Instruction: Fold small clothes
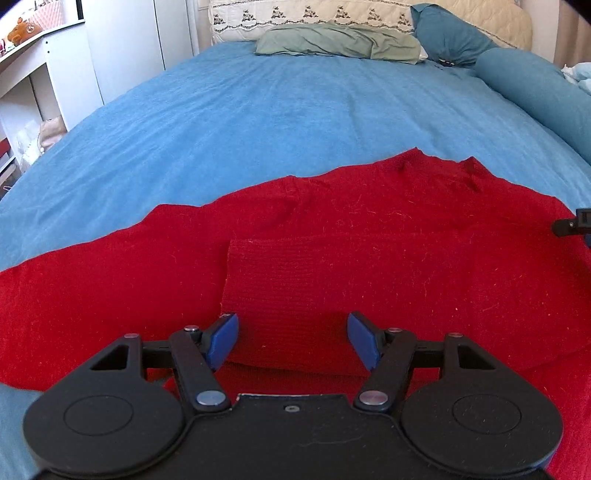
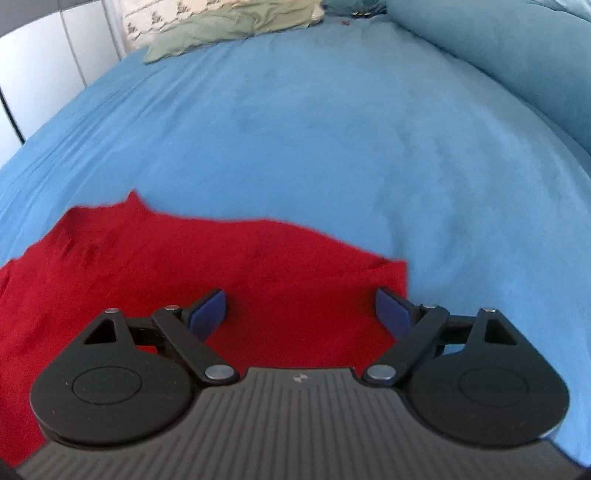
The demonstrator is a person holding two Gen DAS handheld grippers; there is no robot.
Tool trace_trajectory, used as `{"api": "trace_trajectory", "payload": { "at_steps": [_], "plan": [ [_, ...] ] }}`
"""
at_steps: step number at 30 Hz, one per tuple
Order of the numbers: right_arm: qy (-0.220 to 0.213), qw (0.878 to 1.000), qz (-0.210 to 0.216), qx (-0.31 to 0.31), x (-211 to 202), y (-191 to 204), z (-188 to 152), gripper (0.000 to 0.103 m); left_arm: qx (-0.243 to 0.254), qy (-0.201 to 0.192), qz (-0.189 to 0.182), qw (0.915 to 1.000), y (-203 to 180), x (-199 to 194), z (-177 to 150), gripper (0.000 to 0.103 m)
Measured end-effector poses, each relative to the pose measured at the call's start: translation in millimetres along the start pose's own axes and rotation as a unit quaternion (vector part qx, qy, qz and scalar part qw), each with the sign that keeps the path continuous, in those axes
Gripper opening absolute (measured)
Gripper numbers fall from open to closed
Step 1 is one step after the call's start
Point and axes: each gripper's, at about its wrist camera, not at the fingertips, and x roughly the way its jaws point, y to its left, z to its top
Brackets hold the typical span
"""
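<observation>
Blue bed (image 1: 258,122) fills both views, top to bottom; white cabinets stand along the upper left of the left-wrist frame.

Bolster (image 1: 532,92), teal, runs down the upper right edge of that frame. Cream pillow (image 1: 310,18) with dark embroidery sits at top centre, a green pillow (image 1: 332,44) lying flat just in front of it.

Sweater (image 1: 369,229), red knit, spread flat on the bed across the lower half of the left-wrist frame. Its ribbed cuff end (image 1: 295,280) is folded over onto the body, lying at lower centre. In the right-wrist view the sweater covers the lower left, its corner reaching lower centre-right beside bare bedspread; that view is a bit blurred.

Left tool (image 1: 293,338): blue pads spread apart, low over the cuff end, nothing pinched; whether the tips touch the knit I cannot tell.

Right tool (image 2: 300,312): pads spread wide over the sweater's right corner, nothing between them. Its black tip shows at the right edge of the left-wrist frame.
</observation>
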Motion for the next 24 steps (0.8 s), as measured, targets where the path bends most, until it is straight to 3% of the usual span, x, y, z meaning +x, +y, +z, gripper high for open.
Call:
{"api": "trace_trajectory", "payload": {
  "at_steps": [6,11,14,17,19,24],
  "plan": [
    [0.007,1.0,-0.013,-0.02,-9,12,10,0.103,-0.01,0.004,-0.003,0.9999,5,-8,11,0.07],
    [-0.033,0.999,0.027,0.001,-74,30,22,0.103,-0.035,-0.021,0.001,0.9992,25,-56,26,0.071],
    [-0.051,0.998,0.033,0.006,-123,51,28,0.103,-0.046,-0.028,0.002,0.9985,43,-94,35,0.077],
    [-0.06,0.998,0.027,-0.015,-166,85,28,0.103,-0.074,-0.036,-0.005,0.9966,70,-126,40,0.103],
    [-0.057,0.998,0.02,-0.027,-185,107,24,0.103,-0.095,-0.049,-0.015,0.9942,90,-146,39,0.103],
    [-0.042,0.998,0.045,-0.015,-209,166,2,0.103,-0.151,-0.039,-0.003,0.9878,154,-164,34,0.103]
  ]
}}
